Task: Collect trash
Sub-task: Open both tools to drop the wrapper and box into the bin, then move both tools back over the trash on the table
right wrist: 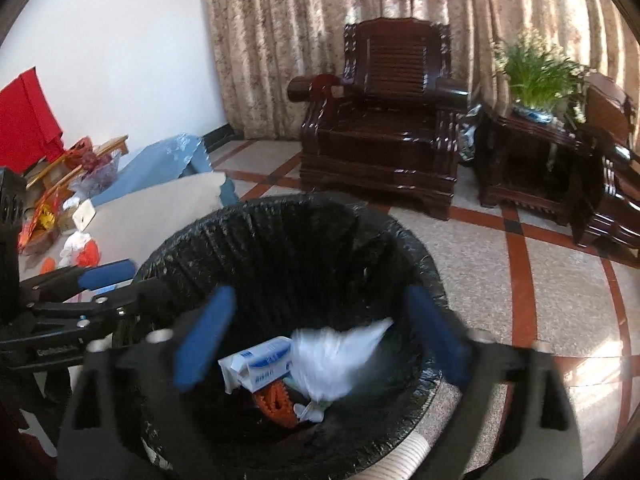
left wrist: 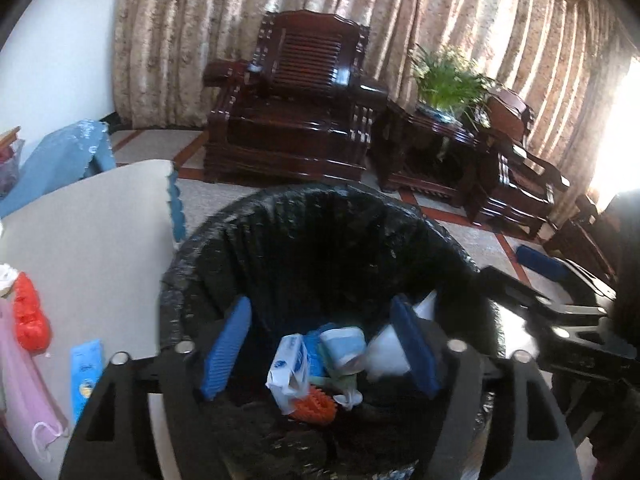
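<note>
while both the left gripper (left wrist: pixel 320 350) and right gripper (right wrist: pixel 320 338) hang spread and empty over the bin (right wrist: pixel 256 216), better lift straight up before fetching more trash

Crinkled glossy black plastic bin liner (left wrist: pixel 280 240), glossy dark wood armchair (left wrist: pixel 292 120), ribbed blue rubbery pads (left wrist: pixel 226 348), matt cloth-covered desk (left wrist: pixel 100 240).

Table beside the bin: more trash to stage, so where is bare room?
The table is bare between its blue scalloped edge and the bin. Crowded at the near-left edge: red bag, blue packet, pink cloth.
</note>
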`<action>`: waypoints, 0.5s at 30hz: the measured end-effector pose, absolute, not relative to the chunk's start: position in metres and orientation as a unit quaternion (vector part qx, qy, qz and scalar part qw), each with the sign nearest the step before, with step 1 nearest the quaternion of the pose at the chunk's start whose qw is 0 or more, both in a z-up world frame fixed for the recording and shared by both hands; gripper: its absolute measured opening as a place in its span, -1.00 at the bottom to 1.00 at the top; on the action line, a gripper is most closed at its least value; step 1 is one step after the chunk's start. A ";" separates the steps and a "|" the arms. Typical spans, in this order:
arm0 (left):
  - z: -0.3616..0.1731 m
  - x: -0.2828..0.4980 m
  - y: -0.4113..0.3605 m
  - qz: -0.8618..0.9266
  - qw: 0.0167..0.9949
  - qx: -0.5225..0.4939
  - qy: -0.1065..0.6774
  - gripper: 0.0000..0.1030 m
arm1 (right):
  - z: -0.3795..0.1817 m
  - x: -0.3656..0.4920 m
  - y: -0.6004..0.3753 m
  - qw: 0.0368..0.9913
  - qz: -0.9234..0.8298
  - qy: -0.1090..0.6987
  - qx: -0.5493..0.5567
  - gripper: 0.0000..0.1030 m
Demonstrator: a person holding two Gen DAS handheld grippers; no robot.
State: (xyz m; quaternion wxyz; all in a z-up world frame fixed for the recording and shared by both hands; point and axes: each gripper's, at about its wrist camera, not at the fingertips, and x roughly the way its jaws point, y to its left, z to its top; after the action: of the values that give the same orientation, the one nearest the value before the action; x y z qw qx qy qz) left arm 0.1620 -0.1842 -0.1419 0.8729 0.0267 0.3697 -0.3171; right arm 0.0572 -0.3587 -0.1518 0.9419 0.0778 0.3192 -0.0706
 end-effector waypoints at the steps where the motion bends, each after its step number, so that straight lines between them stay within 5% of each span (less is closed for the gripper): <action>1: -0.139 0.161 -0.178 -0.310 0.877 0.027 0.367 0.55 | -0.150 0.057 -0.359 0.942 -0.070 0.318 0.082 0.89; 15: -0.097 0.143 -0.081 -0.216 0.923 0.010 0.319 0.73 | -0.110 0.074 -0.280 0.955 0.019 0.285 0.078 0.89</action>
State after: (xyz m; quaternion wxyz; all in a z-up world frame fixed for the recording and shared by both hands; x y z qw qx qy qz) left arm 0.1430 -0.0807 -0.0973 0.9226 0.0103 0.3194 -0.2162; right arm 0.0738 -0.2801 -0.1101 0.9551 0.0781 0.2852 0.0194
